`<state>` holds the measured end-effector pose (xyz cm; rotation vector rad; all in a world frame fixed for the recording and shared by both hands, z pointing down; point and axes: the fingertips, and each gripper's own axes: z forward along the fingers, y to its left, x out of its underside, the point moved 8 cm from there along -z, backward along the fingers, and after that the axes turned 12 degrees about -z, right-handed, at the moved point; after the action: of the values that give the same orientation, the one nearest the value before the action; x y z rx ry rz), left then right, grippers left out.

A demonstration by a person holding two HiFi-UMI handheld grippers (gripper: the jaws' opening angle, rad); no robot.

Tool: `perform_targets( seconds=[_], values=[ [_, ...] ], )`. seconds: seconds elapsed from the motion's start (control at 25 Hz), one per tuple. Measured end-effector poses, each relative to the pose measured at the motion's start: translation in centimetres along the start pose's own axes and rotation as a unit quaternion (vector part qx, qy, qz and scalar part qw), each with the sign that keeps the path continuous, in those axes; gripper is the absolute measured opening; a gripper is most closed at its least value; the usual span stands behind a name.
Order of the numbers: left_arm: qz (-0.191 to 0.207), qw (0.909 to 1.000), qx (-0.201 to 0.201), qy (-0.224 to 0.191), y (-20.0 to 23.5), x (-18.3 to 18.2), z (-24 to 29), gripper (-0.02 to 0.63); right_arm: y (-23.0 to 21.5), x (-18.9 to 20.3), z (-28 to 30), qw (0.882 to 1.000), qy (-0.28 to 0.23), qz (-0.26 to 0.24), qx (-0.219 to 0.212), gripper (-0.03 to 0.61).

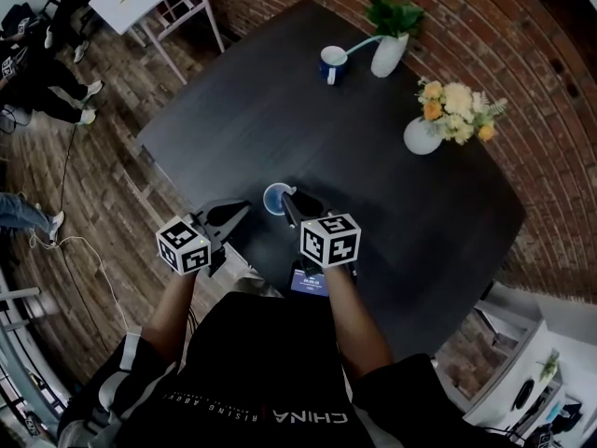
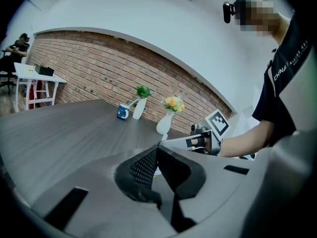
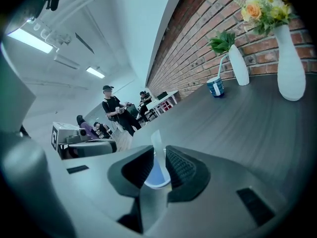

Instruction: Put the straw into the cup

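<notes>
One hazard: tilted straw (image 3: pixel 156 148), pinched in right gripper (image 1: pixel 290 203), missing cup (image 1: pixel 273 199) at 11 o'clock; left gripper (image 2: pixel 157 150) closed, empty.

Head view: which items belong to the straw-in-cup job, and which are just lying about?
Job: pale translucent straw, clamped in right gripper; small blue cup.
Lying about: blue mug; tall white vase with greenery; round white vase with flowers.

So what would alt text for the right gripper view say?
The right tool pinches a pale straw upright over the open mouth of a blue cup on a dark table. Behind are a brick wall, a vase of flowers, a vase of leaves and a blue mug.
</notes>
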<state>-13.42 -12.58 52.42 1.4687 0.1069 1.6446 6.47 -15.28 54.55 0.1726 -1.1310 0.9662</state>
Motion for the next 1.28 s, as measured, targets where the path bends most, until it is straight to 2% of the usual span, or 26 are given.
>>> perform_targets(
  seconds=[0.12, 0.2, 0.84, 1.0, 1.28],
  values=[
    [-0.002, 1.0000, 0.000, -0.001, 0.0, 0.0, -0.1, 0.003, 0.0, 0.0, -0.1, 1.000, 0.004, 0.010, -0.005, 0.052],
    [-0.003, 1.0000, 0.001, -0.003, 0.0, 0.0, -0.1, 0.003, 0.1, -0.1, -0.1, 1.000, 0.007, 0.009, -0.006, 0.083],
    [0.003, 0.9998, 0.010, -0.019, -0.8, -0.6, -0.4, 0.003, -0.5, -1.1, -2.7, 0.999, -0.007, -0.012, 0.040, 0.084],
    [0.017, 0.9996, 0.010, -0.019, -1.3, -0.9, -0.3, 0.003, -0.2, -1.8, -4.0, 0.998, -0.013, -0.037, 0.045, 0.083],
    [0.068, 0.9977, -0.002, -0.007, -2.5, -1.8, 0.4, 0.003, 1.3, -3.0, -5.7, 0.993, -0.007, -0.107, 0.044, 0.081]
  ],
)
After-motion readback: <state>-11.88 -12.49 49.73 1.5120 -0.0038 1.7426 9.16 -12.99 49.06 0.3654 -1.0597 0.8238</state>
